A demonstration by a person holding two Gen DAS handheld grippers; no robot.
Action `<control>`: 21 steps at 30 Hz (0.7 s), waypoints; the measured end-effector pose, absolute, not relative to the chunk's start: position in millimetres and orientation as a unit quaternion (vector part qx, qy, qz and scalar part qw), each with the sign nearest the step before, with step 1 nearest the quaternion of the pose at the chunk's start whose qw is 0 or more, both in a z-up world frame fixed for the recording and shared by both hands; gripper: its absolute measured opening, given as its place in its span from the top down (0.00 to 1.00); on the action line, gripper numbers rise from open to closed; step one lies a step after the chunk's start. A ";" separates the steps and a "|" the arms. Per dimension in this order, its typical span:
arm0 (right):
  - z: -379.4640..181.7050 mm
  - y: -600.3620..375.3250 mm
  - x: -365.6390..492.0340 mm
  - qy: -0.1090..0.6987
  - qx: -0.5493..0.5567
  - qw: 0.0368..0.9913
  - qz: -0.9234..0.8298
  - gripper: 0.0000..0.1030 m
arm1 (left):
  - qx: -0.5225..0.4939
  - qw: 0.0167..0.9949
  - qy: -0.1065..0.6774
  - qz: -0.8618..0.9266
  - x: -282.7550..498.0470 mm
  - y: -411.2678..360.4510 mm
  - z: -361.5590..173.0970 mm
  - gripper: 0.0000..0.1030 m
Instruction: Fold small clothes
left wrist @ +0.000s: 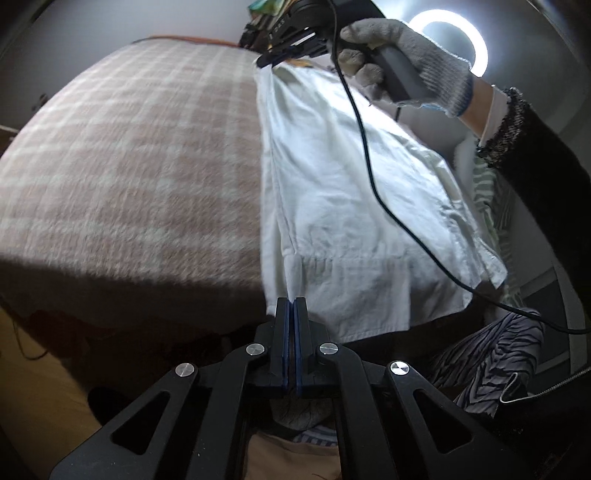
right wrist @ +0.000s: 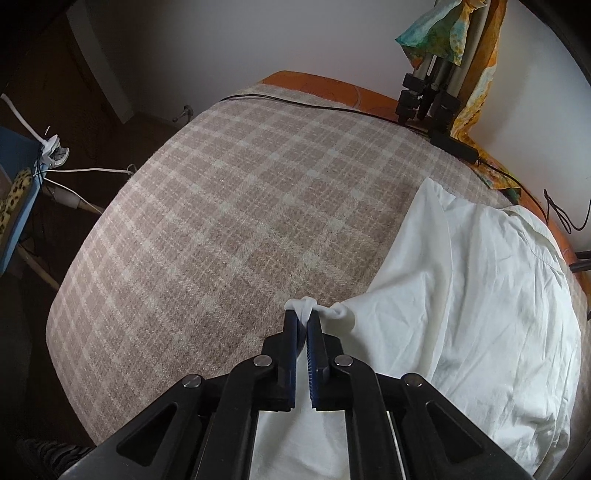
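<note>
surface: plaid blanket [right wrist: 229, 229] on bed | left gripper [left wrist: 294, 301], right gripper [right wrist: 306, 317]: each clamped on white garment [right wrist: 480, 295] | wall [right wrist: 258, 33] behind

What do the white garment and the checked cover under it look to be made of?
White garment: thin woven cloth, probably cotton, matte, with fine creases and stitched seams. Checked cover: thick, fuzzy weave, wool-like, matte; its surface looks napped.

We are counting two grippers: the left gripper [left wrist: 291, 306] and the right gripper [left wrist: 271, 59]. We are seeing one white garment [left wrist: 351, 206], one plaid blanket [right wrist: 236, 236], one gloved hand [left wrist: 402, 62], one ring light [left wrist: 448, 37] at upper right, and one tripod [right wrist: 428, 96].
</note>
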State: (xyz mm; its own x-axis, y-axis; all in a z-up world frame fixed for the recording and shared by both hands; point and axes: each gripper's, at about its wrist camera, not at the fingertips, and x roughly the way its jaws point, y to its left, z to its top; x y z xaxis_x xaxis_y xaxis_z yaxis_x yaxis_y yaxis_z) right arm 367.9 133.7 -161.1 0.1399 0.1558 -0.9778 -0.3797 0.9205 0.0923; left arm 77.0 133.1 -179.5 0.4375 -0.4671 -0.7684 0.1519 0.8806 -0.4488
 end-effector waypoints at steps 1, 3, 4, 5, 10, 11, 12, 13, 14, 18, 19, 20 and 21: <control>-165.2 135.2 368.5 0.633 -0.091 0.748 0.180 0.98 | -0.155 0.832 0.500 -0.182 77.0 133.2 -180.8 0.99; -171.0 135.0 370.0 0.638 -0.085 0.742 0.187 0.91 | -0.137 0.836 0.501 -0.176 76.4 130.7 -177.3 0.96; -170.7 132.7 371.1 0.640 -0.075 0.740 0.192 0.86 | -0.121 0.842 0.500 -0.166 75.9 129.9 -173.6 0.93; -167.7 128.4 372.5 0.640 -0.062 0.741 0.196 0.77 | -0.111 0.847 0.495 -0.157 75.7 130.2 -169.5 0.85; -130.9 93.9 364.4 0.601 -0.020 0.770 0.212 0.69 | -0.079 0.882 0.442 -0.141 69.9 132.2 -141.9 0.83; -125.7 86.8 360.3 0.595 -0.017 0.773 0.218 0.69 | -0.073 0.886 0.435 -0.143 70.6 131.5 -138.5 0.83; -122.5 80.5 355.4 0.592 -0.012 0.773 0.226 0.70 | -0.068 0.889 0.428 -0.146 71.2 128.9 -134.2 0.83; -121.5 75.9 351.0 0.593 -0.009 0.771 0.232 0.70 | -0.067 0.890 0.424 -0.151 72.5 127.1 -131.1 0.83; -122.3 71.9 345.5 0.596 -0.009 0.769 0.232 0.71 | -0.068 0.890 0.422 -0.155 74.1 125.8 -128.7 0.83; -121.7 55.3 316.1 0.594 -0.022 0.772 0.226 0.71 | -0.062 0.893 0.414 -0.168 80.2 113.3 -120.3 0.74; -119.1 49.4 309.3 0.589 -0.023 0.777 0.222 0.71 | -0.061 0.895 0.407 -0.171 80.8 109.0 -117.4 0.67; -114.9 42.3 300.4 0.583 -0.023 0.783 0.216 0.70 | -0.063 0.898 0.399 -0.173 80.8 104.9 -114.1 0.50; -110.4 33.2 292.3 0.578 -0.018 0.787 0.214 0.68 | -0.064 0.903 0.387 -0.174 80.6 101.2 -109.6 0.42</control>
